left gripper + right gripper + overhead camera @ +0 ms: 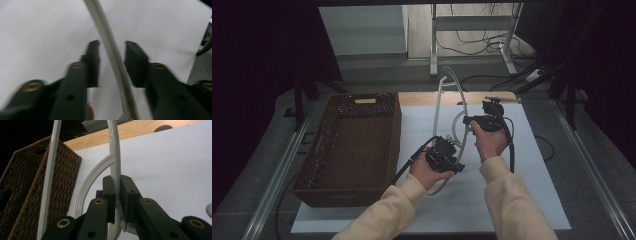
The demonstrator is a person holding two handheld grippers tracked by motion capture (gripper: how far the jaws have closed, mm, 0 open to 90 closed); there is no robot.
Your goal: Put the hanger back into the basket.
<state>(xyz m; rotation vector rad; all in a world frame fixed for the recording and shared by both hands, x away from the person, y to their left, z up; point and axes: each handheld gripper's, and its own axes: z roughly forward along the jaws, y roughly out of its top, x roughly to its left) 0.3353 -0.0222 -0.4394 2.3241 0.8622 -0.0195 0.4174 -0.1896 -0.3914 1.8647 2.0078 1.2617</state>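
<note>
Your left gripper [110, 63] has its two black jaws spread apart, with a pale, off-white curved rod [110, 50] running up between them; it touches neither jaw as far as the motion blur lets you judge. Beneath them lies a plain white sheet surface [42, 32], and the rod arcs from the bottom centre towards the top. At the right edge you can see a strip of grey floor [200, 72] and a dark cable [205, 48].
</note>
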